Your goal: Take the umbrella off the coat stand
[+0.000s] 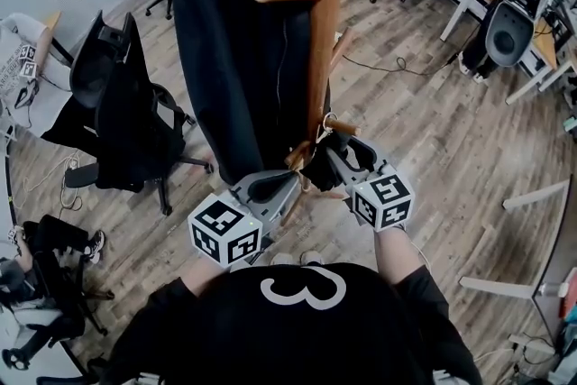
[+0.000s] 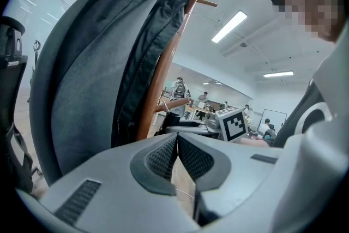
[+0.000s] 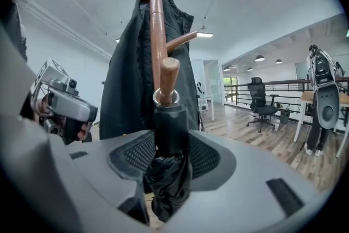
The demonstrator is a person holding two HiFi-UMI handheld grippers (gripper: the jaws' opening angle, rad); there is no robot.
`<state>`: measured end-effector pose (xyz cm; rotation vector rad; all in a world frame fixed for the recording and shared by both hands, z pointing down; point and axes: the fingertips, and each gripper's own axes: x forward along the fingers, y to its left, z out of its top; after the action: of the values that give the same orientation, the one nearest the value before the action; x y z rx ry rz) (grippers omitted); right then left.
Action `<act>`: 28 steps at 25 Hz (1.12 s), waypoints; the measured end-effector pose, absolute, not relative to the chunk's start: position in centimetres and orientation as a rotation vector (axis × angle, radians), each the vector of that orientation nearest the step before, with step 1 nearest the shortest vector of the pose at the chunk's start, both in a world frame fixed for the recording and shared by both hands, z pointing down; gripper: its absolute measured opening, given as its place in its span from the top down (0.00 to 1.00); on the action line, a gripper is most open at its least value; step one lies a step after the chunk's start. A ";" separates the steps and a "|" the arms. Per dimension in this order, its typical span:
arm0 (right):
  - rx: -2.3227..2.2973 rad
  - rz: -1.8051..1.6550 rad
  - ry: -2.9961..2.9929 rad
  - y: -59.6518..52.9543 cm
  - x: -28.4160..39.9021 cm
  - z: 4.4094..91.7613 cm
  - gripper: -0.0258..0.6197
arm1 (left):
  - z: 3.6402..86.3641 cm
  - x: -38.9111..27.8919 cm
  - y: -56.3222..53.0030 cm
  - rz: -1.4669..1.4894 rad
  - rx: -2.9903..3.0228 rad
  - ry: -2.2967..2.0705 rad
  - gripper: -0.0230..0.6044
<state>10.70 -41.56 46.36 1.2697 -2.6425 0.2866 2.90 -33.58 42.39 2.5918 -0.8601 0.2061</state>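
Step in hand: grasp made, lift-off not yet done. Your right tongs [image 3: 169, 139] are clenched on the umbrella [image 3: 170, 172], pads bearing on its black collar just under the top. Your left tongs [image 2: 177, 142] are closed pad to pad on nothing and sit beside the right ones, low against the stand [image 3: 157, 35]. The umbrella is on the stand: a metal ring [image 3: 166, 97] at its top sits round a short, up-slanted peg [image 3: 169, 75] low on the pole, well below the dark coat [image 3: 131, 79] hung from the upper pegs. Next move, as I judge it: raise the right tongs along the peg's slant until the ring clears the rounded tip, then draw away from the pole. A straight outward pull would likely snag the ring. The umbrella is a folded black compact: a stiff collar up top, loose crumpled fabric bunched below between the pads. Its lower end is out of view.
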 end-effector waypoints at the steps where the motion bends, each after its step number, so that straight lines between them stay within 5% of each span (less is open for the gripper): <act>1: 1.269 0.277 -2.642 -41.4 10.8 46.2 0.66 | 42.3 3.0 -33.5 0.205 2.594 -0.860 0.94; 28: 1.212 0.182 -2.757 -36.4 16.8 41.1 0.66 | 40.3 7.3 -31.6 0.114 2.649 -0.936 0.94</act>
<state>16.79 -36.38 41.11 1.2117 -2.7571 0.1824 7.26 -31.59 40.25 2.6493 -0.9360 0.1145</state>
